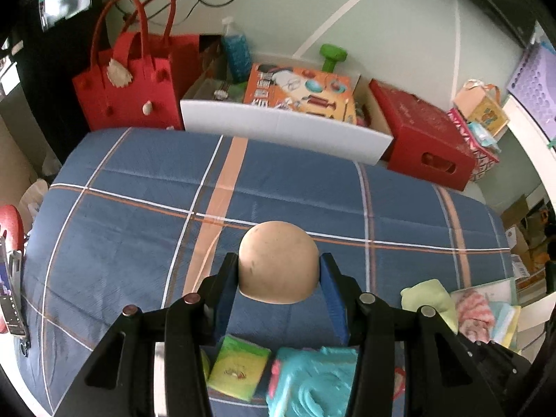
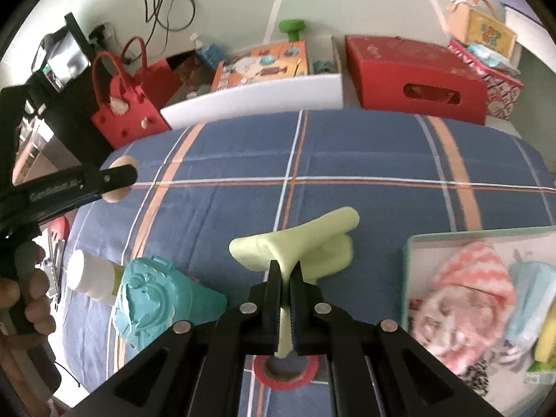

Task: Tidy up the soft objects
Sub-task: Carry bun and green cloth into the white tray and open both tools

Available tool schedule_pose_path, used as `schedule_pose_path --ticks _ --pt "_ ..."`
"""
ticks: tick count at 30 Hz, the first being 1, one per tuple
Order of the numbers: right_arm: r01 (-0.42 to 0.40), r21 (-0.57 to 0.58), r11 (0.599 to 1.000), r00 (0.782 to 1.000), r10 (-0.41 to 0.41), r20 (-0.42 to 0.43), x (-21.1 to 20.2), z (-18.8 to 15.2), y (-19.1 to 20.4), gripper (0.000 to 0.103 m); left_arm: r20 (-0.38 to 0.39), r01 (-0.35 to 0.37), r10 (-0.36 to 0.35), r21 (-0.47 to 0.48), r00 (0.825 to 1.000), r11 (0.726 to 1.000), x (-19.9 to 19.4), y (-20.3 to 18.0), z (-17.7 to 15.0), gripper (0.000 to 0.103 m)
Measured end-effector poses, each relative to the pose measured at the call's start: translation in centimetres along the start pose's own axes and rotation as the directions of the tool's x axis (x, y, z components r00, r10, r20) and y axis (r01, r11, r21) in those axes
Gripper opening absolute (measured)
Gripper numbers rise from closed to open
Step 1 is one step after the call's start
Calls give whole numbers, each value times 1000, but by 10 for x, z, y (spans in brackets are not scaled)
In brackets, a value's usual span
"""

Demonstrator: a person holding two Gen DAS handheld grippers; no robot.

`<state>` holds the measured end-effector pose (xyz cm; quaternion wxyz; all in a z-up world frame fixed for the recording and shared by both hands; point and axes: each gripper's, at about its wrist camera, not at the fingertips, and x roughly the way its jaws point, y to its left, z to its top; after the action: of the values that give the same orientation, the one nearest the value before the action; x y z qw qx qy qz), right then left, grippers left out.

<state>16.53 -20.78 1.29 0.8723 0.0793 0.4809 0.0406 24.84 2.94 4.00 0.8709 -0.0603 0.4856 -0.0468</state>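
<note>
While both claws hang above the blue plaid bedspread (image 1: 139, 187), each already carries a soft thing, so the coming move turns on where the tray (image 2: 413, 243) lies from them. The left gripper (image 1: 279, 271) stands half wide, its blue pads pressed on either side of a tan foam ball (image 1: 278, 264), which bulges forward past the fingertips; being round, it has no long axis to mind. The right gripper (image 2: 285, 274) is pinched almost fully closed on a pale green cloth (image 2: 295, 243), held by a thin fold that runs down between the jaws. The rest of the cloth spreads ahead of the fingertips, its long axis slanting from near-left to far-right, with the rolled end pointing up and right.

The tray, which already holds a pink-striped plush (image 2: 465, 299) and other soft pieces, sits to the right of the right claw and just below it, so I judge this hand the nearer one. From the left claw it lies well off to the right. A teal plastic toy (image 2: 153, 299) and a white bottle (image 2: 90, 274) lie left of the right claw.
</note>
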Motion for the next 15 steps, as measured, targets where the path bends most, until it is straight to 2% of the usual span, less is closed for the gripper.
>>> schedule_pose_path --ticks 15 --pt "34 61 998 983 -44 180 -82 -16 -28 5 62 29 -33 69 998 997 -40 -34 -41 48"
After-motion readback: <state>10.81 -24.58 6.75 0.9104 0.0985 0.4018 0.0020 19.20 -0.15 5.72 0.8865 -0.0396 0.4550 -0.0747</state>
